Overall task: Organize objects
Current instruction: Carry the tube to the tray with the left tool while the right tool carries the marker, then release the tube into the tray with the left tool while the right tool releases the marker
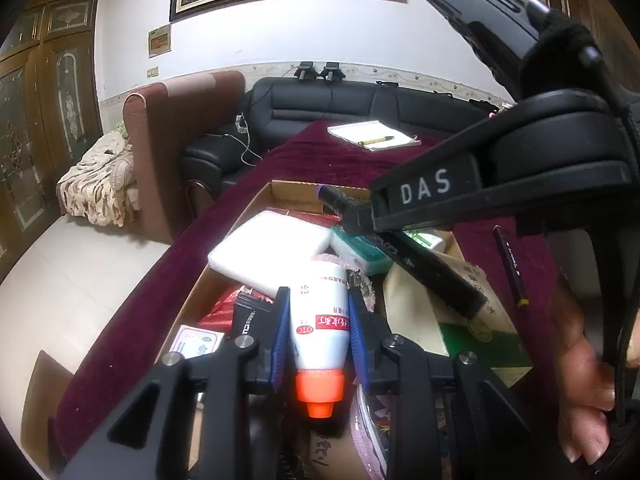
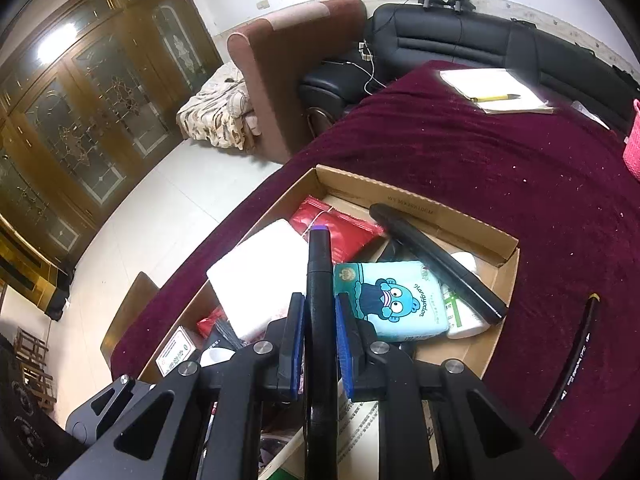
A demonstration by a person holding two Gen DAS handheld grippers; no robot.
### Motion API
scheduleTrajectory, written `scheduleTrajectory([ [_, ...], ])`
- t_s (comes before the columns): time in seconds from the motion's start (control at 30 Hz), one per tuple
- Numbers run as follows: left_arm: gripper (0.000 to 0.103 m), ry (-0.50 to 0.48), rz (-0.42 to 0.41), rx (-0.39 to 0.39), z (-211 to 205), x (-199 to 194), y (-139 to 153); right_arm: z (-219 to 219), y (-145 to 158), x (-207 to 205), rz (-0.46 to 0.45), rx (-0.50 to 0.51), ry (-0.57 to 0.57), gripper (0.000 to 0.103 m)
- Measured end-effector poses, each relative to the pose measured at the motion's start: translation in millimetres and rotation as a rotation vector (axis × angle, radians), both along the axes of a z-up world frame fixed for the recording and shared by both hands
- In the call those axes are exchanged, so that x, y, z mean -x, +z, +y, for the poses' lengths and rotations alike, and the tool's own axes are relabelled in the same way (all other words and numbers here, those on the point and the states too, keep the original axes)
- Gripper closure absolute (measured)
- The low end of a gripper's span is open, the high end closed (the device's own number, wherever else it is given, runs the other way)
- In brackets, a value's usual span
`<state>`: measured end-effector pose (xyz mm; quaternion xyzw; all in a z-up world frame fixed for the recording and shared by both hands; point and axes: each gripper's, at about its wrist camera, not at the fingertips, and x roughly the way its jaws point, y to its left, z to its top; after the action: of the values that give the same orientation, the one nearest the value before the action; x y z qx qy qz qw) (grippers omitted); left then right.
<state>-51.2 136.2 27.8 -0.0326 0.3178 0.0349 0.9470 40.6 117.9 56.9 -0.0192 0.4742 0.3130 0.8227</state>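
Note:
My left gripper is shut on a white bottle with an orange cap, held over a cardboard box full of items. My right gripper is shut on a black marker with a purple tip, held over the same box. The right gripper also shows in the left wrist view, with the marker sticking out. In the box lie a white pack, a red packet, a teal tissue pack and a long black pen.
The box sits on a maroon tablecloth. A black pencil lies on the cloth to the right. A notebook with a yellow pen lies at the far end. A pink basket is at the right edge. Sofas stand beyond.

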Motion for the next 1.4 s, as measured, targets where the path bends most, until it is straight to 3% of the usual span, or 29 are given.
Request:
scheduleTrajectory([
  [1.27,0.076,-0.001,0.004,-0.009,-0.6,6.7,-3.2,12.7,-15.0,-9.9,0.006,0.045,-0.015,0.085],
  [1.33,0.076,-0.003,0.001,0.000,1.7,7.9,-3.2,7.9,-13.0,-9.6,0.022,0.021,-0.025,0.083],
  [1.4,0.076,-0.007,-0.003,0.007,3.8,10.9,-3.3,-0.5,-8.4,-8.8,0.031,-0.019,-0.040,0.071],
])
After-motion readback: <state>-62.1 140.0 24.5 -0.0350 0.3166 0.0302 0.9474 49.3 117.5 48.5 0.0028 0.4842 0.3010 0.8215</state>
